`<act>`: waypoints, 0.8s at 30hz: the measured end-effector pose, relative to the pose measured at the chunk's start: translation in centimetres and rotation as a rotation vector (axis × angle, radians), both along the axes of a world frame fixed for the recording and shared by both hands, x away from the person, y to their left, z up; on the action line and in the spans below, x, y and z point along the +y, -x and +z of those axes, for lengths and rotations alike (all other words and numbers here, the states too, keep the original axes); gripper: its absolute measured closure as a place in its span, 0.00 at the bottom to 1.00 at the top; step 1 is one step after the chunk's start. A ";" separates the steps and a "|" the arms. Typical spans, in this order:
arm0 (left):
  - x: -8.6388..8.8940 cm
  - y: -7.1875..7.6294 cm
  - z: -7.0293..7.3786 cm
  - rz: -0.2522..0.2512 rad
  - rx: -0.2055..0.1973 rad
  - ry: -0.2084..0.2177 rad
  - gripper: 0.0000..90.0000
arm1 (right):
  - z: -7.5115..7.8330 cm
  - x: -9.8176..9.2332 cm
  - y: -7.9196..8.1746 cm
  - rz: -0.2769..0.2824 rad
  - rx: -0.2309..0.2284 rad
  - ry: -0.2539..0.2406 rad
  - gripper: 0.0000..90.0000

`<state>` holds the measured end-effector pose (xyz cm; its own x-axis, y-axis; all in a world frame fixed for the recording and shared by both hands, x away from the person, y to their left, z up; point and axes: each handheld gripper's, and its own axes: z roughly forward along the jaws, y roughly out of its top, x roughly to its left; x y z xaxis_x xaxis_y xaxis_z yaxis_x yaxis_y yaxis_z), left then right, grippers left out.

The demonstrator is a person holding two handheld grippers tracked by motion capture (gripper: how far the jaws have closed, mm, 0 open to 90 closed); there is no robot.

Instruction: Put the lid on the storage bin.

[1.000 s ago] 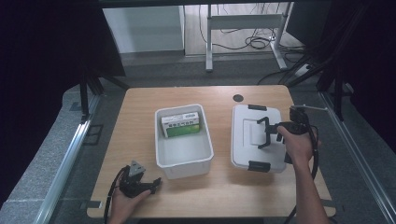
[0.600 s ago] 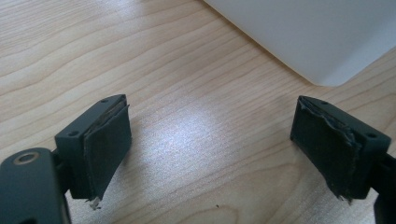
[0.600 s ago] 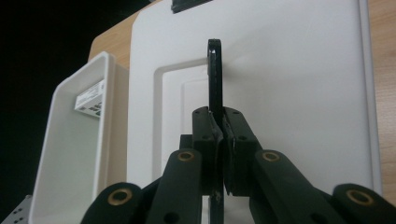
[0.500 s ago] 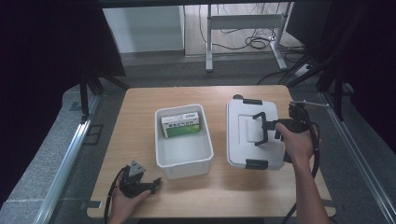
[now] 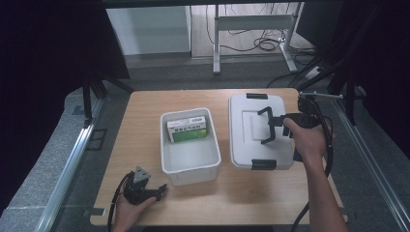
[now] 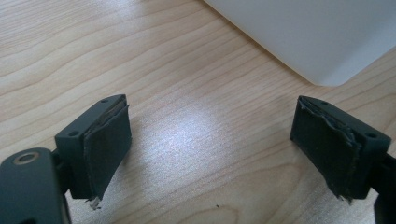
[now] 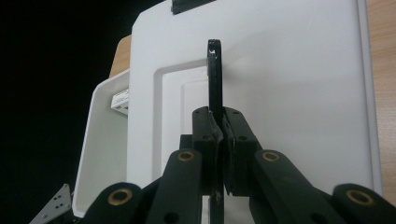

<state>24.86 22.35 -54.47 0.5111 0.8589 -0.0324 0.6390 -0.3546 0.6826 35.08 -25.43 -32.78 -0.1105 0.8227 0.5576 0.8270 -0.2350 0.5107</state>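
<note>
A white lid with black latches hangs tilted above the right half of the wooden table. My right gripper is shut on its thin black handle. In the right gripper view the jaws pinch that handle edge-on against the lid. A white open bin stands mid-table with a green and white box at its far end. My left gripper rests at the table's front left, open; in its own view nothing lies between its pads, and the bin's corner is just ahead.
The bin's wall lies just left of the raised lid. Bare wood runs along the table's left side and front edge. Metal rails flank the table on the floor, and a desk frame with cables stands beyond the far edge.
The right gripper has risen with the lid, which now looks larger and has shifted a little toward the bin. The left gripper has stayed put.
</note>
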 end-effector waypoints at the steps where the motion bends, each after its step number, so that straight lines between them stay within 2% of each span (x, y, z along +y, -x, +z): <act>1: 0.0 0.0 0.0 0.000 0.000 0.000 0.14 | 0.2 0.1 0.0 0.002 0.000 0.004 0.94; 5: 0.0 0.0 0.0 0.000 0.000 -0.001 0.14 | 1.0 0.8 0.1 0.017 -0.003 0.021 0.94; 11: 0.0 0.0 0.0 0.000 0.000 0.000 0.14 | 1.9 2.3 0.0 0.042 -0.004 0.017 0.94; 24: 0.0 0.0 0.0 -0.001 0.000 0.000 0.14 | 2.1 5.0 -0.8 0.091 0.006 0.014 0.94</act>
